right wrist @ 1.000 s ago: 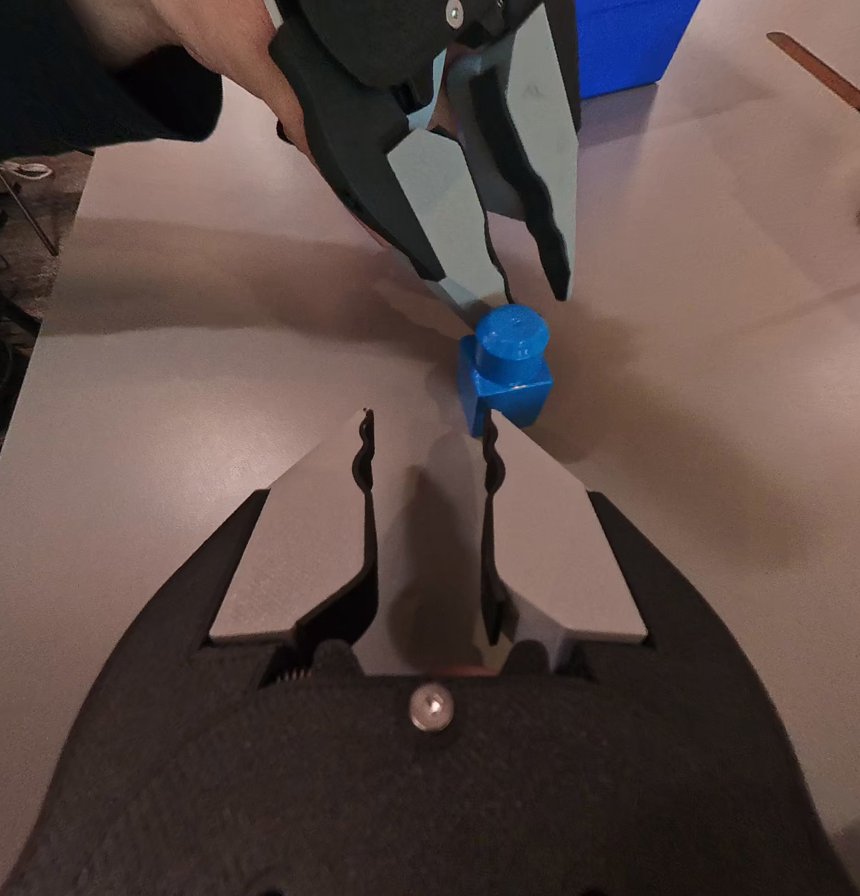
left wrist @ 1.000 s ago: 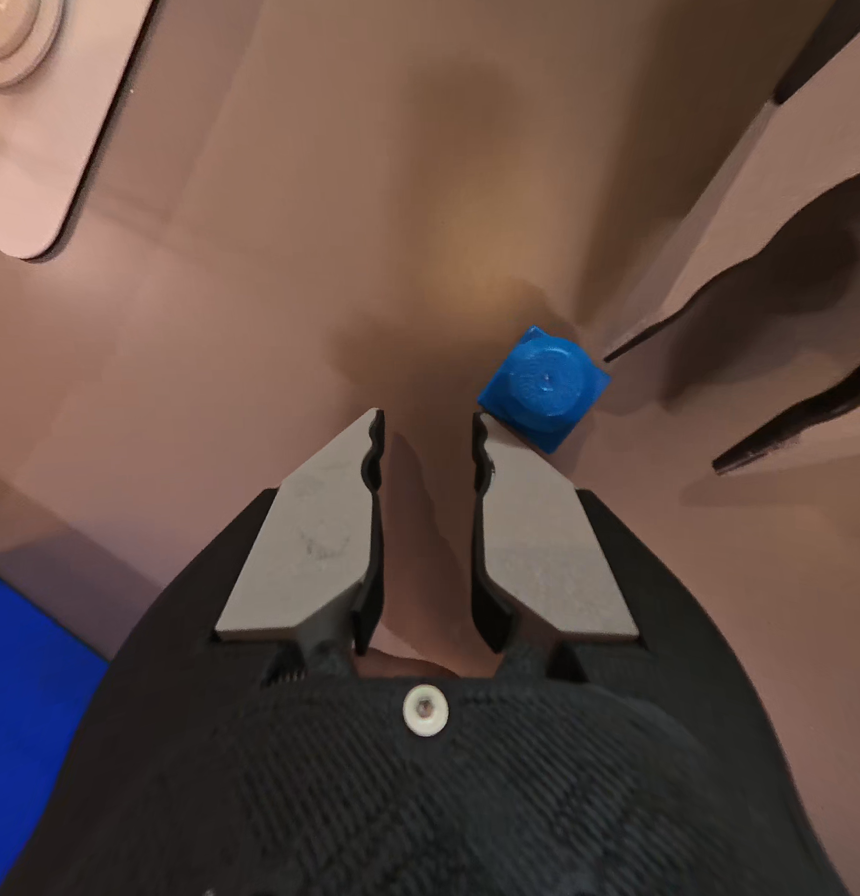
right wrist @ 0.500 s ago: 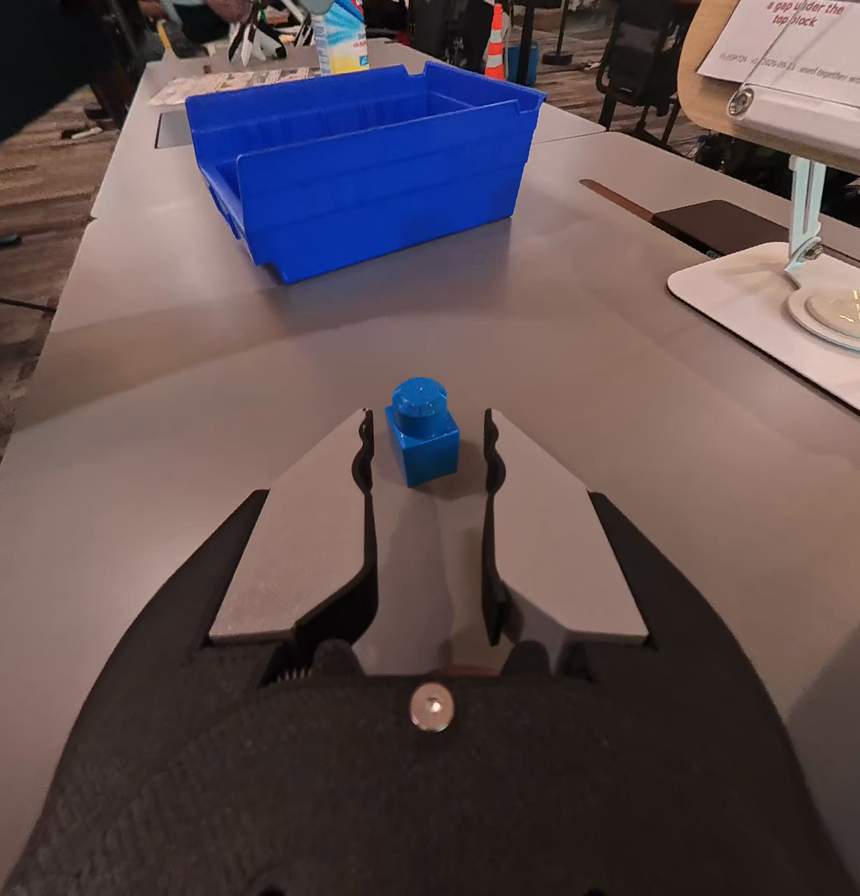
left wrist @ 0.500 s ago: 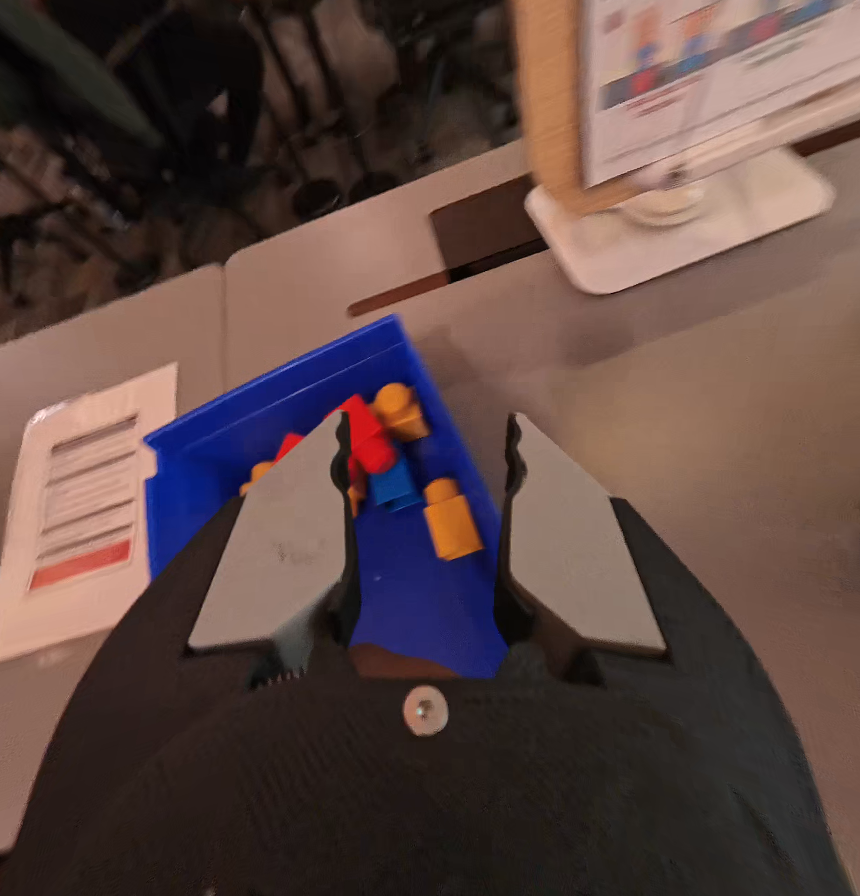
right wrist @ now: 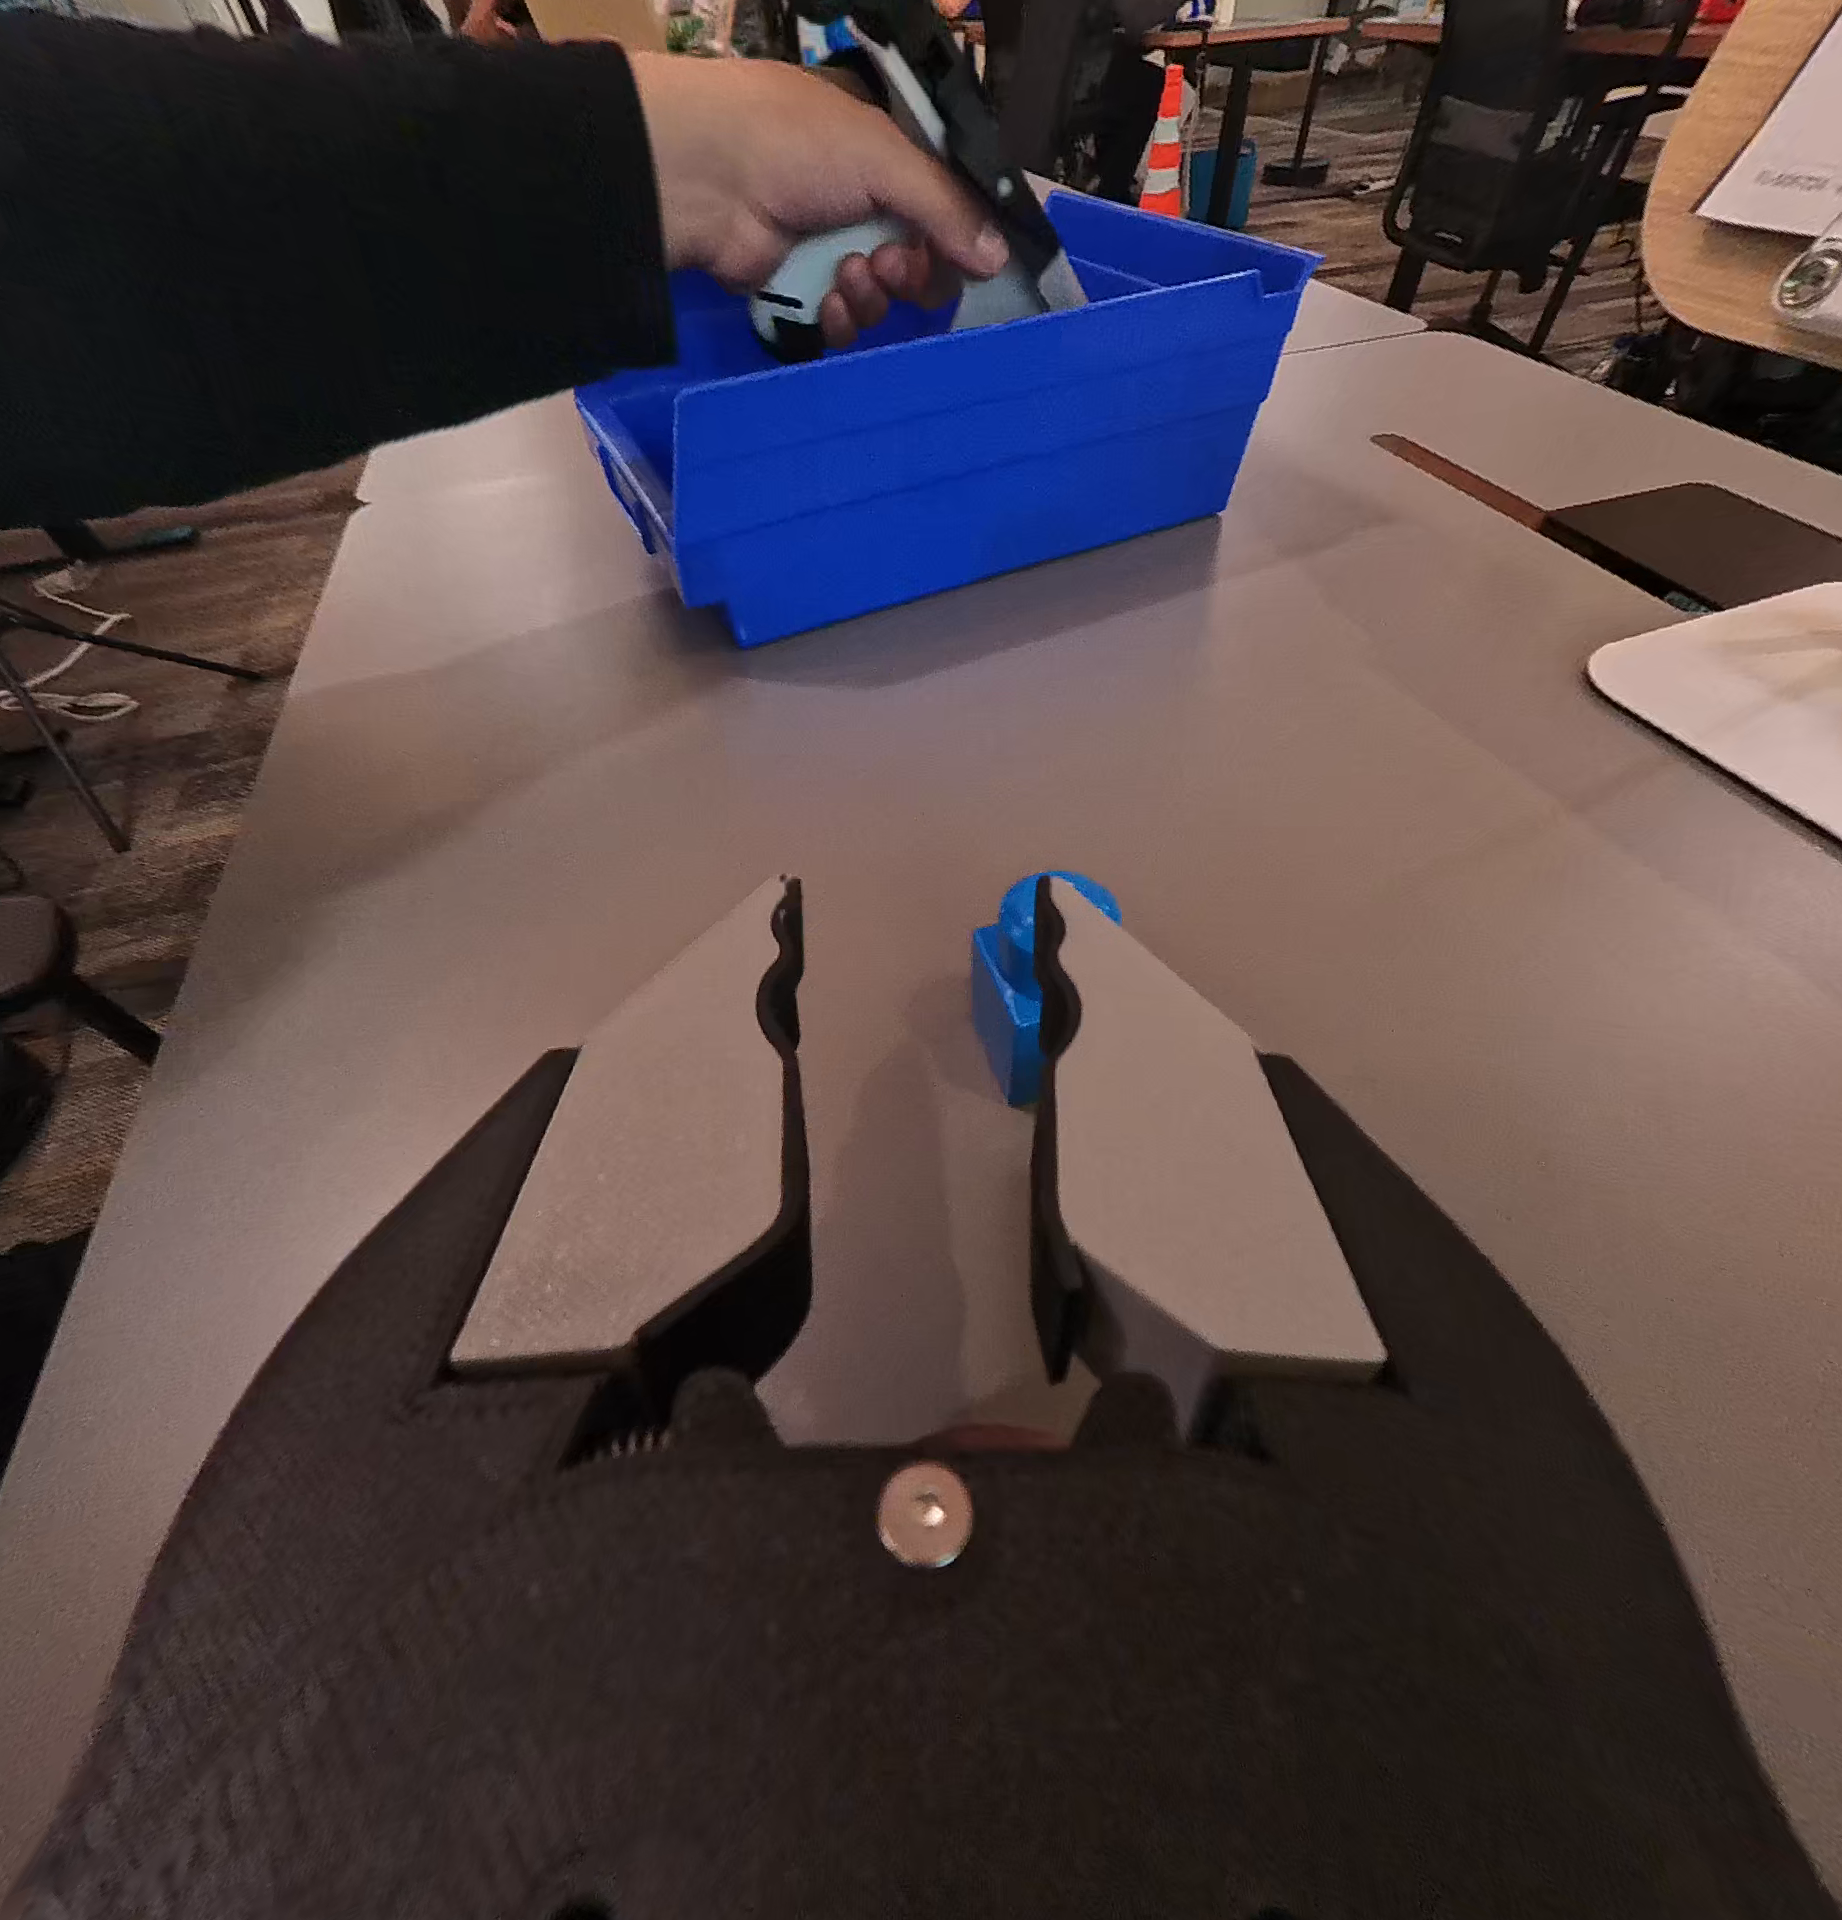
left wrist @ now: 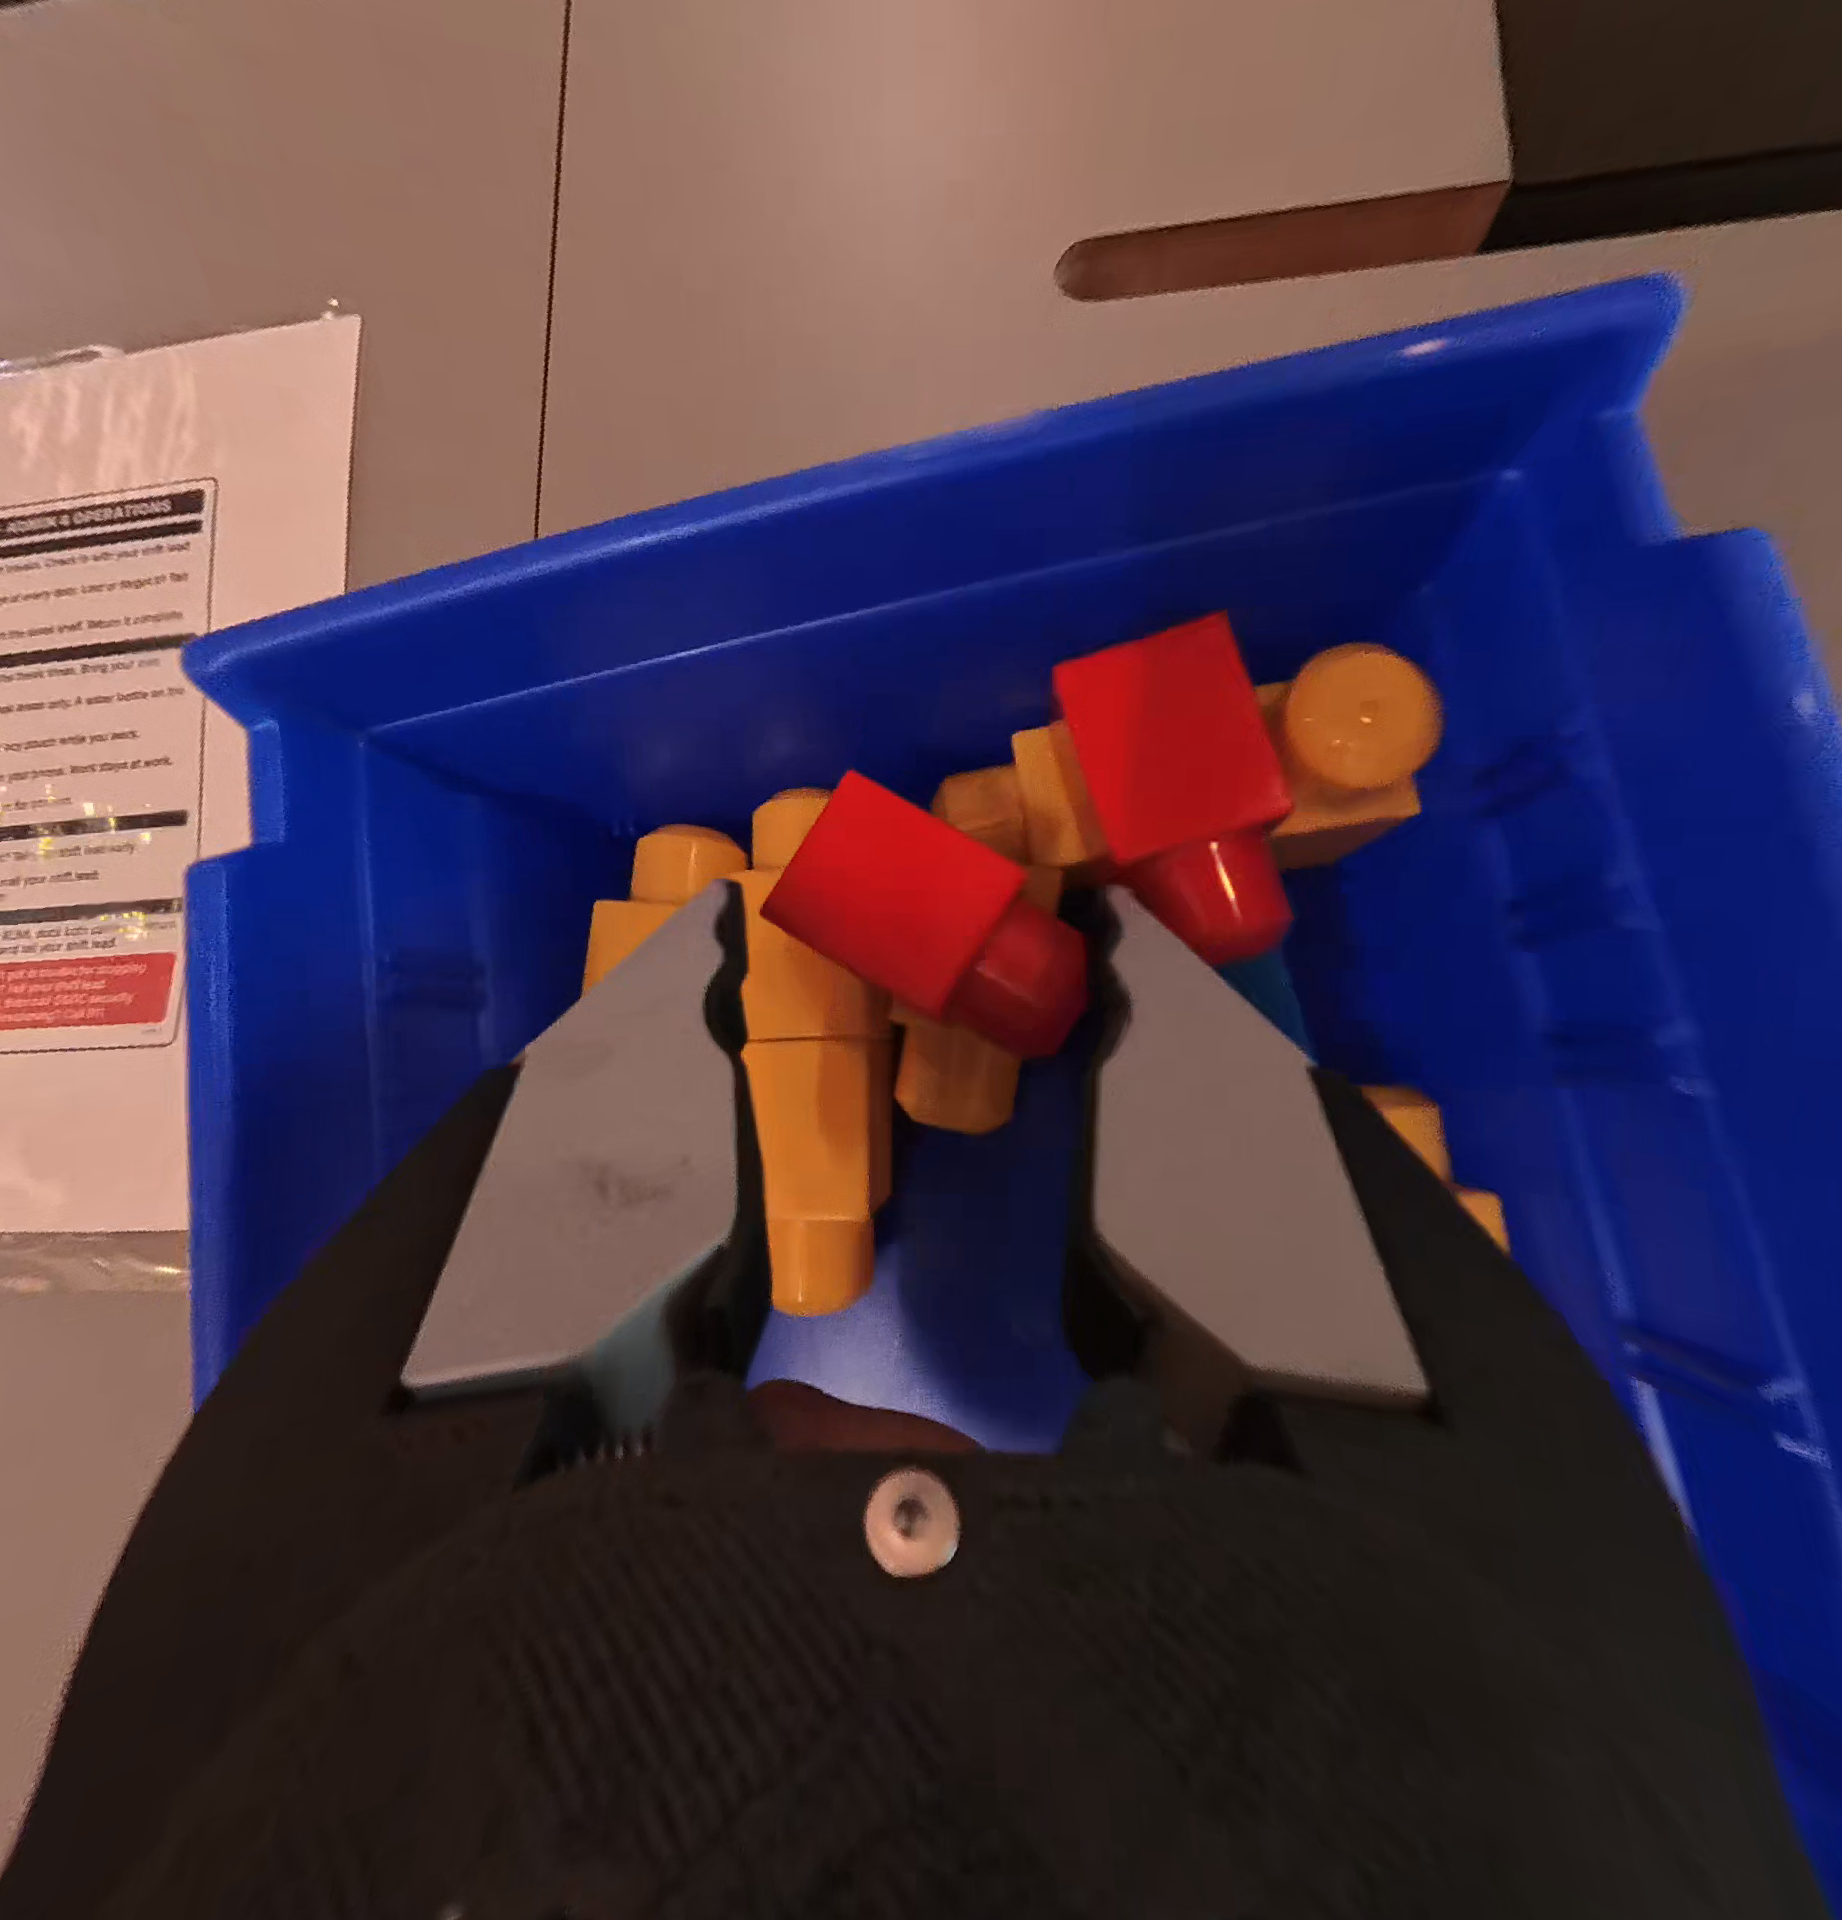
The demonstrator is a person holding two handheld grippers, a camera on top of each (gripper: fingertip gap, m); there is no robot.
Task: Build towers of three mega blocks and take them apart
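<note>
In the left wrist view my left gripper [left wrist: 912, 914] is open and reaches down into the blue bin [left wrist: 896, 540]. A red block [left wrist: 896, 914] lies tilted between its fingertips, not gripped. A second red block [left wrist: 1171, 738] and several orange blocks [left wrist: 813, 1091] lie around it. In the right wrist view my right gripper [right wrist: 912, 894] is open and empty, low over the grey table [right wrist: 1104, 769]. A single blue block [right wrist: 1005, 997] stands upright on the table, half hidden behind the right finger [right wrist: 1156, 1091]. The left gripper's handle, held by a hand [right wrist: 792, 197], dips into the bin [right wrist: 958, 478].
A printed sheet [left wrist: 75, 769] lies left of the bin. A white stand base [right wrist: 1748, 696] sits at the table's right edge, with a dark cable slot [right wrist: 1686, 540] behind it. Chairs and a traffic cone [right wrist: 1166, 145] stand beyond the table. The tips of one gripper are about 40 cm away from the tips of the other.
My left gripper left the blue block, swung to the bin and dropped into it, opening wider. My right gripper shifted left, so the blue block now sits behind its right finger.
</note>
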